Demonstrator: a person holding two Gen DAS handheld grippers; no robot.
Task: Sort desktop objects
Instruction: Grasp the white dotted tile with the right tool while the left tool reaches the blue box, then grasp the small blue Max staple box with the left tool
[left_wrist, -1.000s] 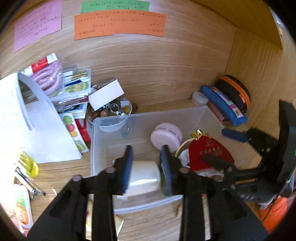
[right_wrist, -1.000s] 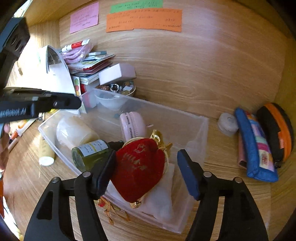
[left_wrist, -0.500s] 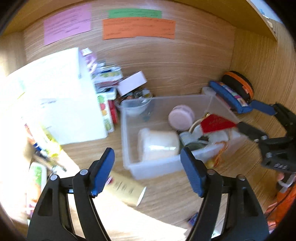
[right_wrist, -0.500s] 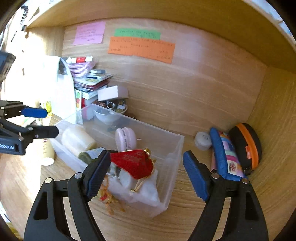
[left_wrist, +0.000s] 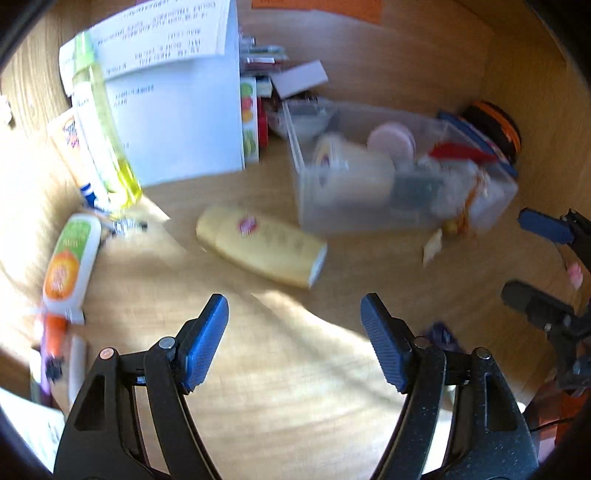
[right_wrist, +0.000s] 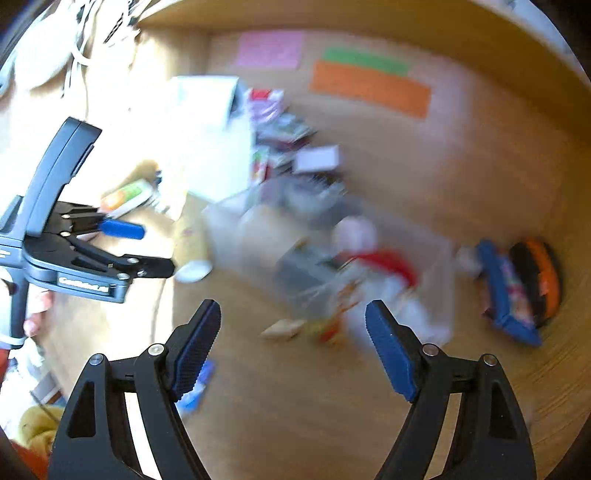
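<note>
The yellow bottle (left_wrist: 258, 245) lies flat on the desk (left_wrist: 295, 369) beside the clear bin (left_wrist: 388, 177). Looks light, probably slick, so I'd grab mid-body. My left claw (left_wrist: 293, 341) and right claw (right_wrist: 293, 347) both gape wide, empty.

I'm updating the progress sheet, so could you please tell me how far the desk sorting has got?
Done: the clear plastic bin already holds a white cylindrical jar, a pink round case and a red pouch. In hand: nothing; left gripper and right gripper are open and empty. Left: the yellow bottle lying beside the bin, and the orange-and-green tube.
</note>
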